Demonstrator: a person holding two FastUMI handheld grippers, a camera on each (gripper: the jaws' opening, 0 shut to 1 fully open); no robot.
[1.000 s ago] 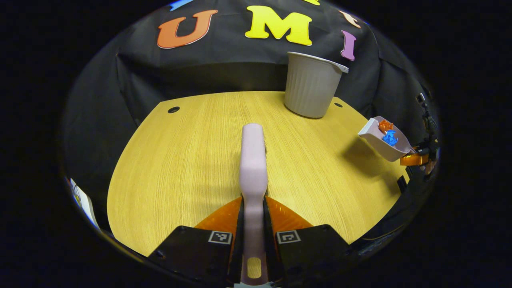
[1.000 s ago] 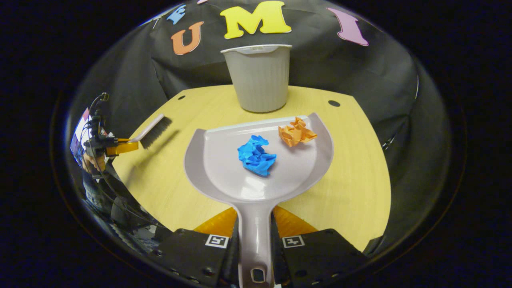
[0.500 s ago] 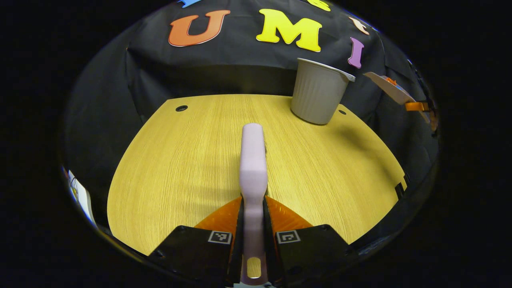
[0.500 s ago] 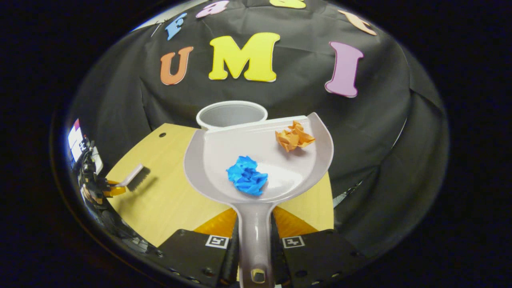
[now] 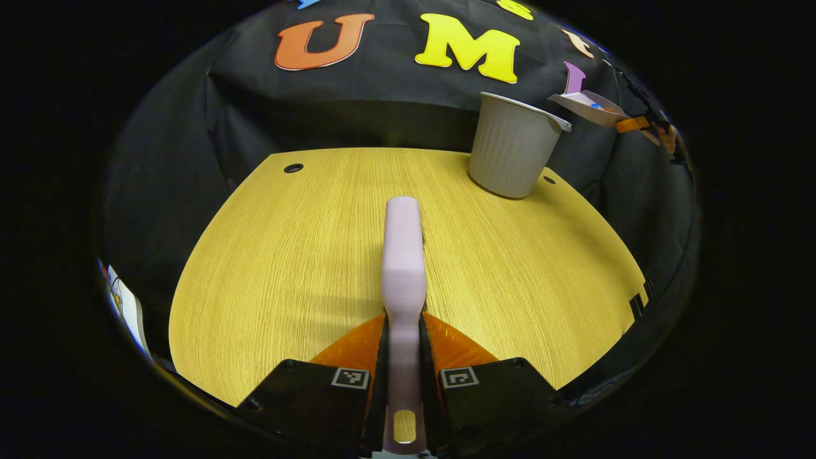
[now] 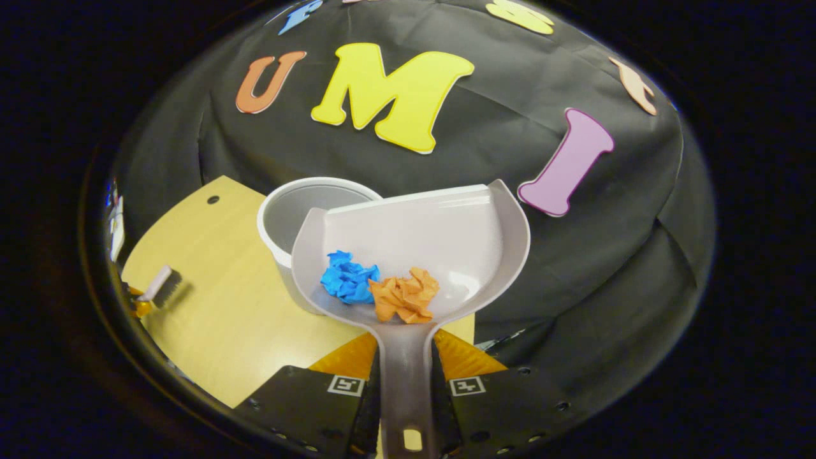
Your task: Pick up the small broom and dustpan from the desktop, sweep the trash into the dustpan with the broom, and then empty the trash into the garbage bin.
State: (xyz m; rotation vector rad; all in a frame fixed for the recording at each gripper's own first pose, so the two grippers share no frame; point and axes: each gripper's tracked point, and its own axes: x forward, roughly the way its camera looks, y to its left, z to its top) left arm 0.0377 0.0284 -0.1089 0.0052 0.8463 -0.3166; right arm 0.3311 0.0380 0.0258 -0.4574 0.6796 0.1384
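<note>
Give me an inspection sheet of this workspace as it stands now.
Surface: yellow wooden desktop, bare.
Job's things: broom held above the desktop; dustpan raised beside the garbage bin, holding blue paper wad and orange paper wad.
Clutter: nothing seen.
Grippers: left gripper shut on broom handle; right gripper shut on dustpan handle.
Cables: nothing seen.
Surroundings: black cloth wall.

The left gripper point(image 5: 403, 357) and right gripper point(image 6: 406, 376) each have jaws clamped on a handle.
</note>
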